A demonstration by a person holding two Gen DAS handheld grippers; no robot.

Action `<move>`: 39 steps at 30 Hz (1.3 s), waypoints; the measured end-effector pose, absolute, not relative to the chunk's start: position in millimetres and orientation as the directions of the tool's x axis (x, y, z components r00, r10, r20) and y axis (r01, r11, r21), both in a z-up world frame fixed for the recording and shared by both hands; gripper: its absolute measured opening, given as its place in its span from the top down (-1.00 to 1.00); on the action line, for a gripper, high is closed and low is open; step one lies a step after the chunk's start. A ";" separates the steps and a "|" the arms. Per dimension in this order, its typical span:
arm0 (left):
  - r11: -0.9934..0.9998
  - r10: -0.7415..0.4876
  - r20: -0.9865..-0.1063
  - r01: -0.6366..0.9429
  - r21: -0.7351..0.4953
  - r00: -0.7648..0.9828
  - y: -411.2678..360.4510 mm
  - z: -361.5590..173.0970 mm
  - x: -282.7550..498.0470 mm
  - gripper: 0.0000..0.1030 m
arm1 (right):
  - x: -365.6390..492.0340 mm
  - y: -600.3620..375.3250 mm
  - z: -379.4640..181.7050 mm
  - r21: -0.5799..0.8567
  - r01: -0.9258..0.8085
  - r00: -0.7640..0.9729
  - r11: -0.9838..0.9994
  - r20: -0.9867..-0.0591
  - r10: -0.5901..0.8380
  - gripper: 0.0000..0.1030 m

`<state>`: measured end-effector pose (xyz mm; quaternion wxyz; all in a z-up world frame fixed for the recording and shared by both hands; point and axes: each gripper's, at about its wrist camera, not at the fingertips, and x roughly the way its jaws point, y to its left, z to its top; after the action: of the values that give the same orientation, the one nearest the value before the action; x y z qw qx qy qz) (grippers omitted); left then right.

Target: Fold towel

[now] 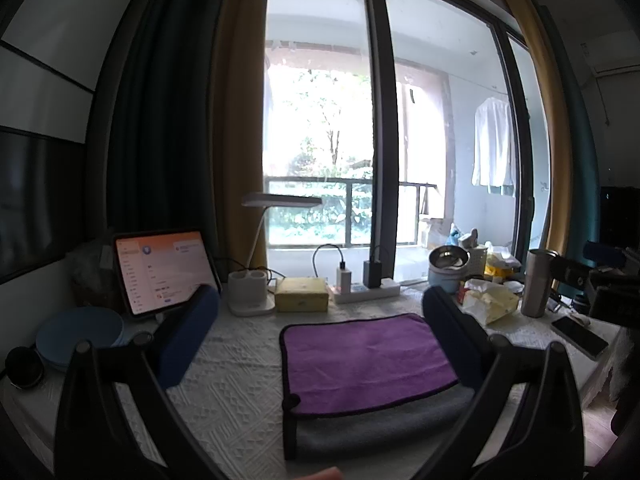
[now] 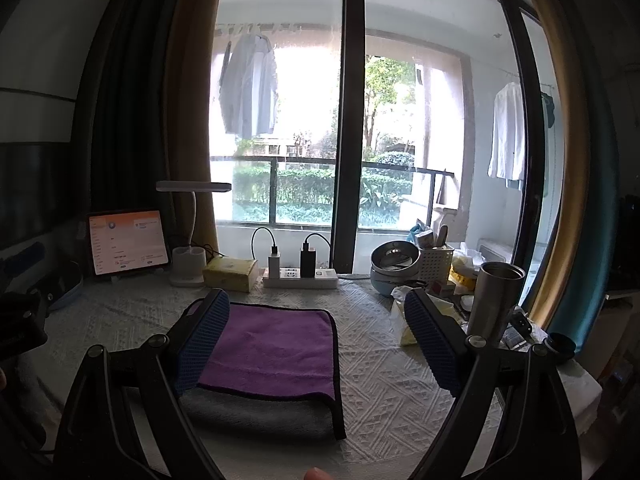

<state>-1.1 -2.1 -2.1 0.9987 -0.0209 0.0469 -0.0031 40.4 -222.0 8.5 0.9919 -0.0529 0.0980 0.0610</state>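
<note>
Folded, towel (image 1: 368, 356) lies below both spread tools.

The towel (image 2: 276, 344) is showing purple on top, grey underneath, with a black hem. The cloth over the counter (image 2: 392, 392) is showing white with a raised diamond pattern. The fingers (image 2: 204, 340) are wearing blue dimpled pads on black frames. The box (image 2: 230, 274) is looking pale yellow.

Big window (image 2: 352, 120) w/ dark curtains (image 1: 160, 120), bright daylight, balcony railing (image 2: 320, 164) outside
</note>
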 end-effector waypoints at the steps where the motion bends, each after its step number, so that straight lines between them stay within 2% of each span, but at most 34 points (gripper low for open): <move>1: 0.999 -0.008 -0.095 0.004 -0.042 0.995 -2.1 -1.7 -0.7 -0.99 | 40.5 -221.9 8.6 -0.093 -0.132 0.973 0.987 -0.201 0.111 -0.77; 25: 0.999 -0.008 -0.100 0.003 -0.044 0.995 -2.0 -3.2 -0.5 -0.99 | 40.0 -219.8 6.4 -0.091 -0.132 0.972 0.987 -0.208 0.111 -0.77; 39: 0.998 -0.002 -0.134 -0.006 -0.061 0.991 2.8 -10.4 7.7 -0.99 | 45.7 -221.7 -2.1 -0.086 -0.133 0.968 0.987 -0.227 0.111 -0.77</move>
<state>7.7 2.8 -10.4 0.9973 -0.0306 0.0673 0.0011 45.7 -221.7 -2.1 0.9906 -0.0503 0.1114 0.0614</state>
